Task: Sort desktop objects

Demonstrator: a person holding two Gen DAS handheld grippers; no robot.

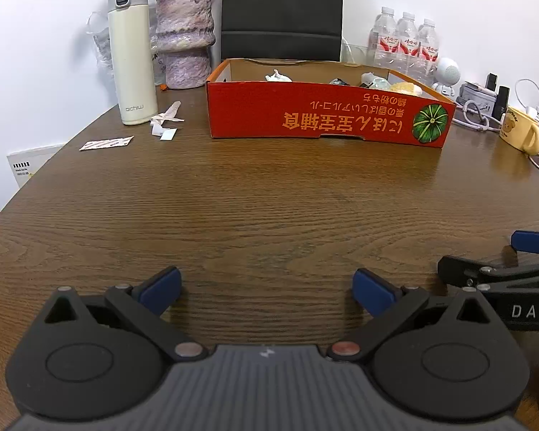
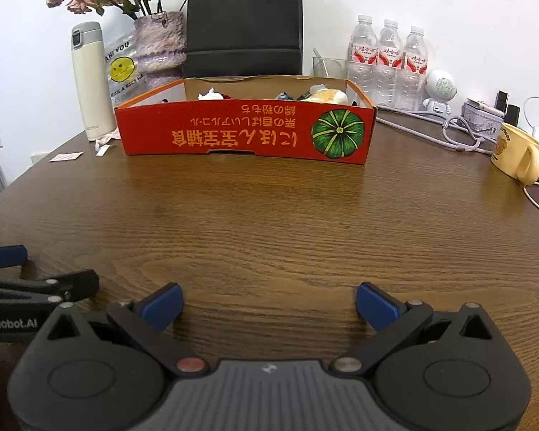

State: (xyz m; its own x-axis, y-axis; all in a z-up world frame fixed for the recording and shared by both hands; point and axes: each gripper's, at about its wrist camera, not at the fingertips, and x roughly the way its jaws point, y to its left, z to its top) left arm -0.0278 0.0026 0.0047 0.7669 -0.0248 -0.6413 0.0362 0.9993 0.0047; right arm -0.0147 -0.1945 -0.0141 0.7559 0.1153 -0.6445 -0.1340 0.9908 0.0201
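While both grippers sit low over the bare wood of the table (image 1: 269,194), we hold nothing in either: the left gripper (image 1: 267,289) has its blue pads spread wide apart with only tabletop between them, and the right gripper (image 2: 269,305) is spread the same way, also empty. We see each tool in the other's view, the right one at the right edge of the left camera and the left one at the left edge of the right camera, so they rest side by side near our edge of the table. Well ahead of us stands the red cardboard box (image 1: 327,115), printed with orange lettering and a green pumpkin, and inside it lie a crumpled white item (image 1: 277,77), a yellow-and-white soft item (image 2: 325,95) and some small dark things we cannot identify. Left of the box stand a cream thermos (image 1: 131,54) and a purple vase (image 1: 185,36) of dried flowers, with torn paper scraps (image 1: 165,120) and a flat sachet (image 1: 106,142) lying loose on the wood beside them. Right of the box are three water bottles (image 2: 388,61), a small white robot figure (image 2: 440,89) and a yellow mug (image 2: 517,152).
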